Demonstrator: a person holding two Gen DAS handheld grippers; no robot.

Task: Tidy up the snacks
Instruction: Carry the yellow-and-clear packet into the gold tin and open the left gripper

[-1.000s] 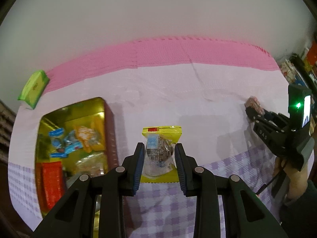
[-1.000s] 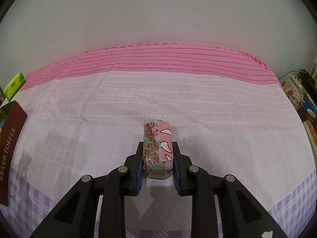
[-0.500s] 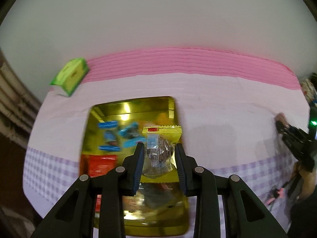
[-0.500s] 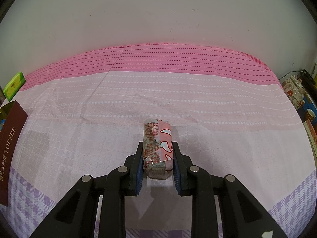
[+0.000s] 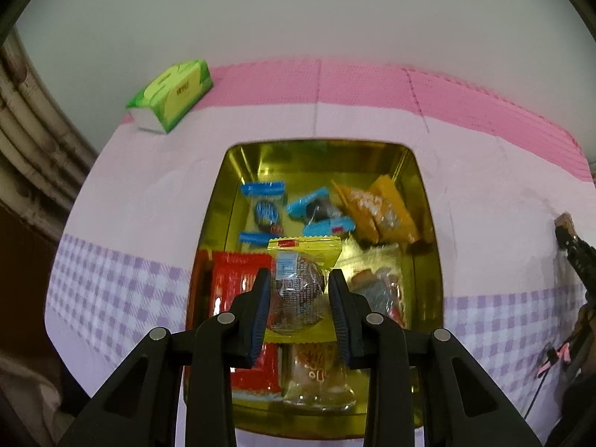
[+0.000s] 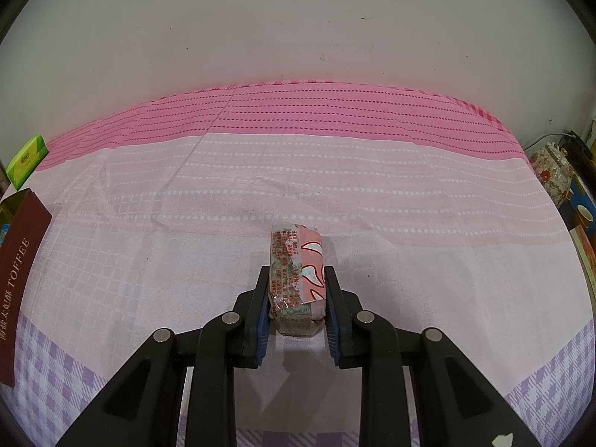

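The left gripper (image 5: 298, 303), jaws clamped on a yellow snack (image 5: 298, 290), had been carried from the bare surface to above the gold tin (image 5: 428, 223), release likely next, while the right gripper (image 6: 297, 300) stayed clamped on a pink snack (image 6: 298, 272).

place: home room | surface: pink-and-lilac checked tablecloth (image 6: 335, 186) against a plain white wall (image 6: 298, 37) | household items: green tissue pack (image 5: 169, 95), gold toffee tin (image 5: 428, 201) of snacks, floral teapot (image 6: 551, 175) at far right edge
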